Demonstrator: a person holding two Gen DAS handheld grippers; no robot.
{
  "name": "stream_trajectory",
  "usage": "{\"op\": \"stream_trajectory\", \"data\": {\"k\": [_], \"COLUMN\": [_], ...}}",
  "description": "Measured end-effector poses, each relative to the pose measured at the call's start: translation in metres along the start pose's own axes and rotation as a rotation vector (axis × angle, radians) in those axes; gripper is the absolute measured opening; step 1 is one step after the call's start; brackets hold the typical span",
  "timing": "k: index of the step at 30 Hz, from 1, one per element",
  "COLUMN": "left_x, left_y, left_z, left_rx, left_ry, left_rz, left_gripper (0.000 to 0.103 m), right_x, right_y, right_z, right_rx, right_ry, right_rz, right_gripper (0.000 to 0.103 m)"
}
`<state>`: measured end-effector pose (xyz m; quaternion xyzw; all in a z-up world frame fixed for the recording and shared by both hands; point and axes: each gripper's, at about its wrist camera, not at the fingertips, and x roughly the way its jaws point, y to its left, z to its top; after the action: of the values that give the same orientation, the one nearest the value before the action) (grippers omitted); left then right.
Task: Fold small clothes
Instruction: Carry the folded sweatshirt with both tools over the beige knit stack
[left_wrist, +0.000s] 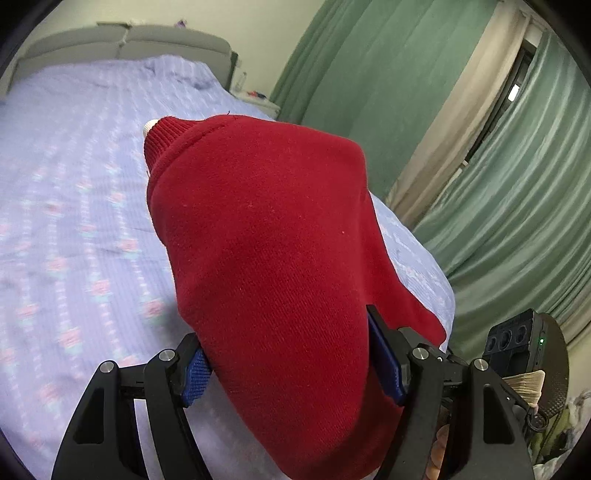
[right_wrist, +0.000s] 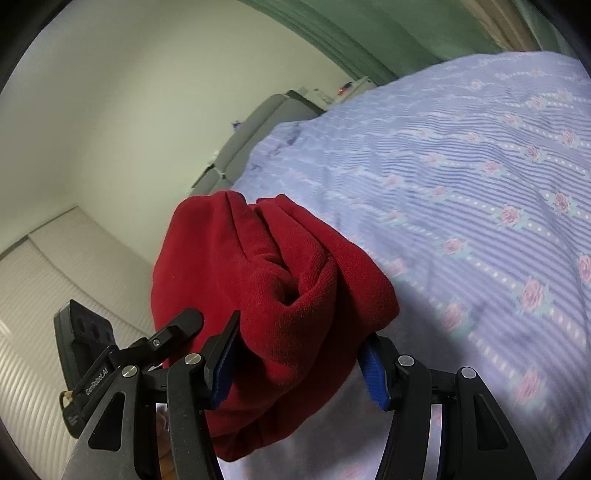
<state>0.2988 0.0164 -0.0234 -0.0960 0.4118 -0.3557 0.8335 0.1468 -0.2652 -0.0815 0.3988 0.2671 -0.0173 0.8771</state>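
bed | cover: lilac bedspread, striped, with rows of pink roses, lightly creased | head end: grey padded headboard, spread bunched below it | lying on it: red garment's lower end appears to trail on the spread

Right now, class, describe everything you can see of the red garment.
The red garment is a small fleece-like top with a ribbed collar showing a white edge. It is bunched and folded, held above the floral bedspread. The left gripper and right gripper each clamp a thick wad of it between blue pads.
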Motion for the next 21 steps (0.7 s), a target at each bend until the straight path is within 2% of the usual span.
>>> {"op": "stream_trajectory", "data": {"k": [8,21], "left_x": [-0.099,-0.208], "left_y": [0.008,0.047], "left_z": [-0.032,-0.07], "left_rx": [-0.018,-0.075], "left_ry": [-0.089,-0.186], "left_rz": [0.083,0.157], "left_gripper": [0.073,0.073], "right_x": [-0.023,-0.042], "right_y": [0.057,0.15], "right_z": [-0.038,-0.105], "right_rx": [-0.068,-0.213], "right_ry": [0.04,0.108], "right_rz": [0.097,0.176], "right_gripper": [0.058,0.058]}}
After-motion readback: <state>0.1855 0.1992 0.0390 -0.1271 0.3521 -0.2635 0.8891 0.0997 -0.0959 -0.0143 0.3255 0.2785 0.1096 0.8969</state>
